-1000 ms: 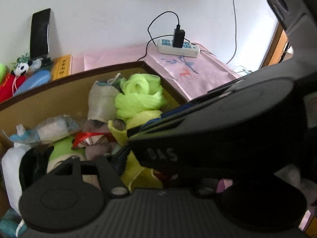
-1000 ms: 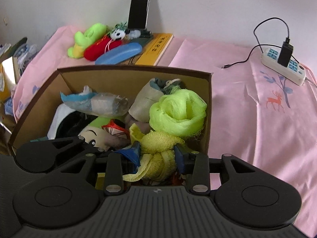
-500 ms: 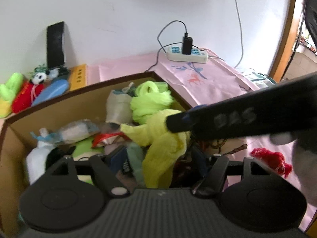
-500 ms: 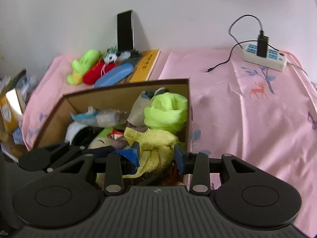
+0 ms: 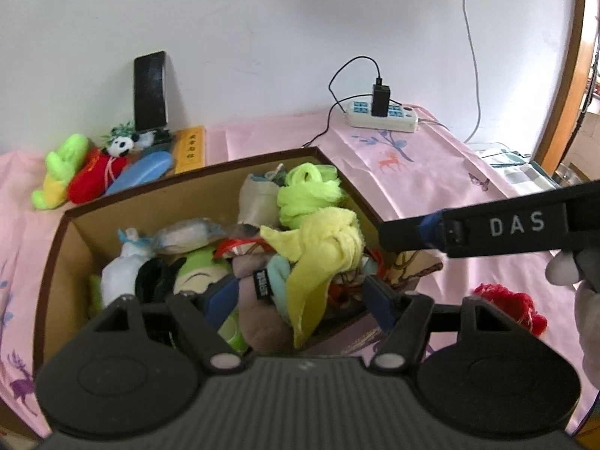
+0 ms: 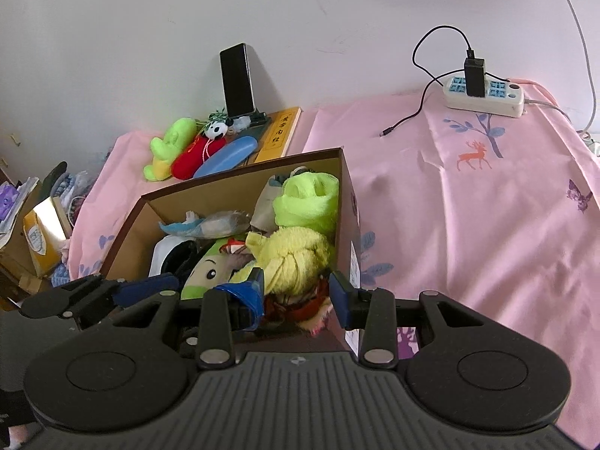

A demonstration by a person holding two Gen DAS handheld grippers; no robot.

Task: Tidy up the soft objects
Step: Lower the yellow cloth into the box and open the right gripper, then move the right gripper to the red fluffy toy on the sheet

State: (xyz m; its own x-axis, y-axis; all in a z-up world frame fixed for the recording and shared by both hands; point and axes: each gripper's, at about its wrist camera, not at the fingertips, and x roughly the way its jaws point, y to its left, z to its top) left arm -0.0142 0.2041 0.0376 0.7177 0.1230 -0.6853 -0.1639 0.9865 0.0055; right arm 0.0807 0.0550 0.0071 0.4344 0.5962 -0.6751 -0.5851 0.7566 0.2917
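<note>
An open brown cardboard box (image 5: 187, 183) (image 6: 240, 172) on the pink cloth is heaped with soft things. A yellow towel (image 5: 326, 240) (image 6: 296, 255) lies knotted on top near the right wall, in front of a neon green scarf (image 5: 307, 191) (image 6: 303, 202). A green-faced plush (image 5: 198, 270) lies to the towel's left. My left gripper (image 5: 300, 296) hangs open over the near part of the box, its pads touching nothing. My right gripper (image 6: 296, 292) (image 5: 386, 234) comes in from the right. It is open, with its tips just short of the towel.
A red knit piece (image 5: 513, 307) lies on the cloth right of the box. Behind the box sit a green plush (image 5: 60, 172), a red plush (image 5: 97, 172), a blue case (image 5: 142, 168), a propped phone (image 5: 150, 93) and a power strip (image 5: 382, 116). Clutter stands at the left (image 6: 33, 232).
Both grippers have drawn back and up from the box, so more of it shows. The right gripper no longer blocks the left view. The yellow towel stays draped on the pile. The left jaws have widened.
</note>
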